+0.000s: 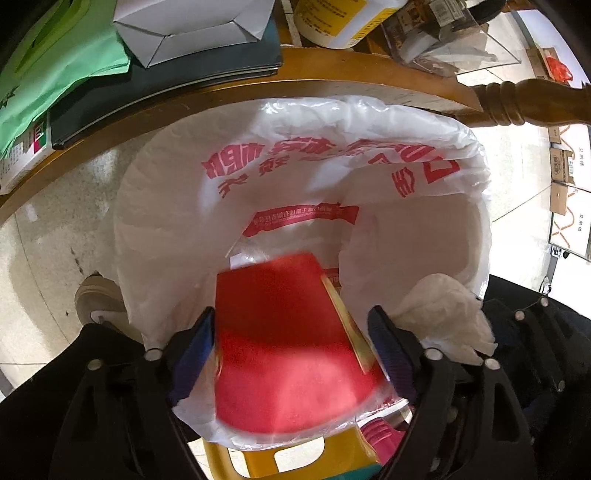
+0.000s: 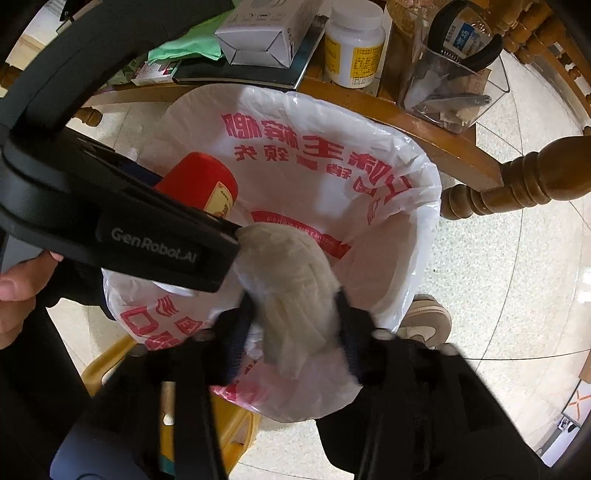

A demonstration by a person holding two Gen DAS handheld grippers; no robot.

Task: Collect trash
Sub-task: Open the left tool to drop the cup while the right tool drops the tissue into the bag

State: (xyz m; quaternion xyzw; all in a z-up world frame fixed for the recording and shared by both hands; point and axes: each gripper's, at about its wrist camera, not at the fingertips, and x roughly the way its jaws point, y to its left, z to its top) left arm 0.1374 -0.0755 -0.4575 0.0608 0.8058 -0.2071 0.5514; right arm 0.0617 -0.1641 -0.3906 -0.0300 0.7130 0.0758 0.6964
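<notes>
A bin lined with a white plastic bag (image 1: 295, 155) printed in red stands beside the wooden table; it also shows in the right wrist view (image 2: 369, 192). My left gripper (image 1: 295, 332) is shut on a red box (image 1: 280, 332) with a gold edge and holds it over the bag's opening. The red box shows in the right wrist view (image 2: 203, 181) too. My right gripper (image 2: 295, 325) is shut on a crumpled white tissue (image 2: 295, 288) above the bag, next to the left gripper. The tissue shows at the right in the left wrist view (image 1: 447, 310).
The round wooden table (image 1: 332, 70) holds a white carton (image 1: 192, 29), a green bag (image 1: 55, 74), a white bottle with a yellow label (image 2: 354, 48) and a clear holder (image 2: 450, 85). A yellow stool (image 1: 295, 458) stands under the bin. A shoe (image 2: 424, 321) rests on the tiled floor.
</notes>
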